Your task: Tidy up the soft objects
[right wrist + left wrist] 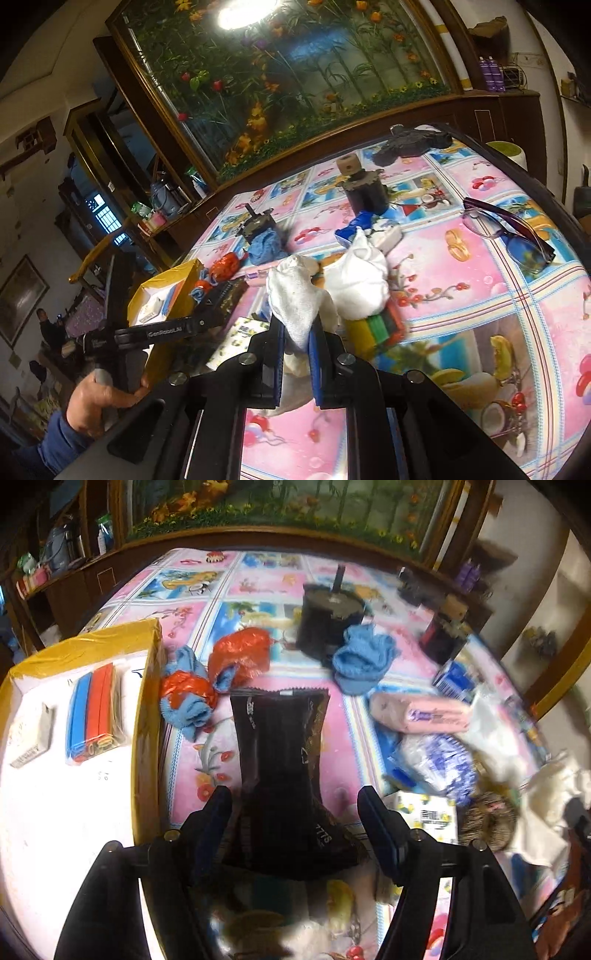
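Observation:
My left gripper [295, 805] is open, with its fingers on either side of a dark brown foil packet [284, 768] that lies on the flowered tablecloth. My right gripper [297, 332] is shut on a white cloth [295, 295] and holds it above the table. Another white cloth [364, 280] lies just beyond it. Blue knitted cloths with orange plastic [192, 694] lie near the box, and one blue knitted cloth [364, 661] rests against a dark motor block [328, 620]. The left gripper also shows in the right wrist view [207, 321].
An open yellow cardboard box [147, 686] at the left holds coloured clips and a small carton. Pink packet [421, 712], blue-white bags and a hair scrunchie [487, 819] crowd the right. Glasses [513, 229], coloured sponges [376, 328] and a second motor [365, 192] sit on the table.

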